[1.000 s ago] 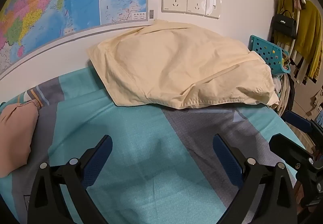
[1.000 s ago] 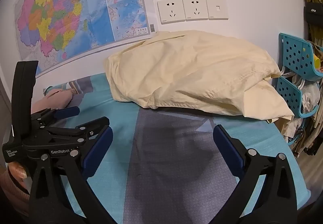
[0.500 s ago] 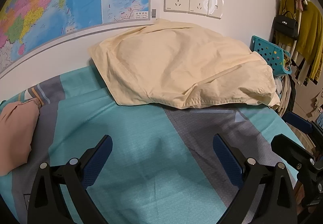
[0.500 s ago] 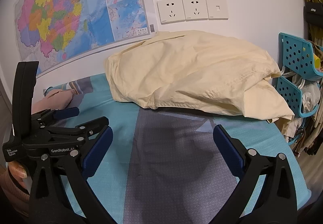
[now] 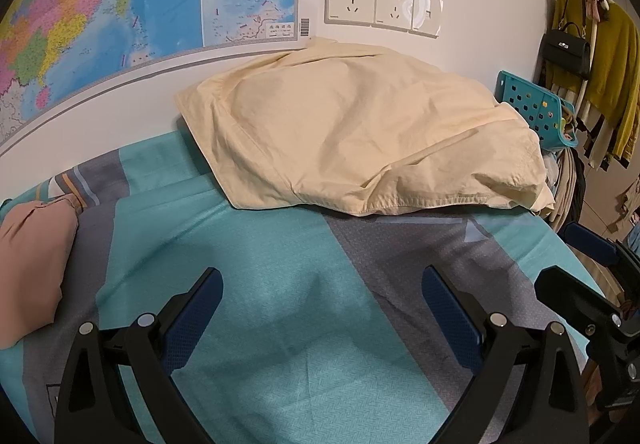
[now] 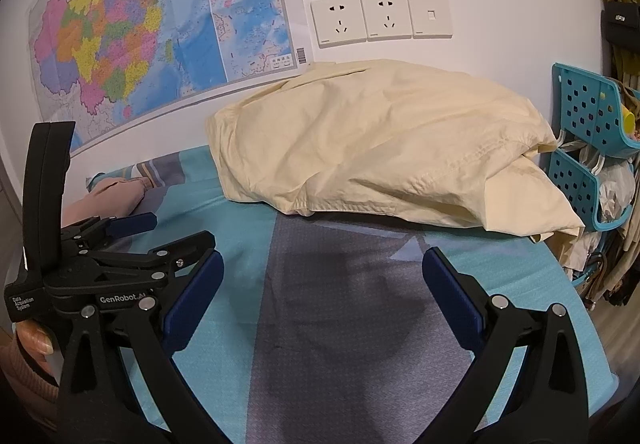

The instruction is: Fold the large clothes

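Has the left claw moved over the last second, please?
Yes, slightly. In its own view the wall sockets and cream pillow sit a little higher and further right, so the open left claw has tipped slightly down and left.

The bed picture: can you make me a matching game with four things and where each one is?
Things:
1. cream pillow
2. map
3. teal basket
4. pink cloth

Places:
A. taped to the wall
B. left edge of the bed
C. against the wall, under the sockets
D. right of the pillow, off the bed

Pairs: 1-C, 2-A, 3-D, 4-B
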Demonstrator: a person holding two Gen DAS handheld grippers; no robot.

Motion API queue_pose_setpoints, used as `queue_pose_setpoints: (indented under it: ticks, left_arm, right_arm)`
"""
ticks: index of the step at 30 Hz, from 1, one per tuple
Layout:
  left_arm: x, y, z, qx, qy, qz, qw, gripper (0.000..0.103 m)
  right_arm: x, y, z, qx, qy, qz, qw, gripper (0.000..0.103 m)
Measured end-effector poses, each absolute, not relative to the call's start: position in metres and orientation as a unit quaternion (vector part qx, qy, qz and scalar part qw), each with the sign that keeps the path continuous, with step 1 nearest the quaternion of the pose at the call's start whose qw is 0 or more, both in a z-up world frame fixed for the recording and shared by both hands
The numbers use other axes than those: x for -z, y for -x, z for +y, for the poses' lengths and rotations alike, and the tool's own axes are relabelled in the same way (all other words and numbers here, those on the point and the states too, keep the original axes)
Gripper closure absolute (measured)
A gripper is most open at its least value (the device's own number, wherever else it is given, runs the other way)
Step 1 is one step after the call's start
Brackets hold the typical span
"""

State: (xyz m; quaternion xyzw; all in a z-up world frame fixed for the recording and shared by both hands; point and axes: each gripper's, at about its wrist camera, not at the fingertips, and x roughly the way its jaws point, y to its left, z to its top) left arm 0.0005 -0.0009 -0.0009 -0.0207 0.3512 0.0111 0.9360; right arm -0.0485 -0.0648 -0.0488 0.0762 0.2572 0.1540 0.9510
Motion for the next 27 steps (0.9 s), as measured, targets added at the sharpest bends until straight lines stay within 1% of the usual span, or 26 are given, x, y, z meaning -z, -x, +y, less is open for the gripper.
queue_pose_setpoints:
  ticks: [27]
  left_arm:
    - [0.0005, 0.0002, -0.0013, -0.012, 0.022, 0.351, 0.936, 0.007]
  right_arm:
    - [0.0479, 0.046, -0.0633, -0.156, -0.074, 0.26, 0.95, 0.005]
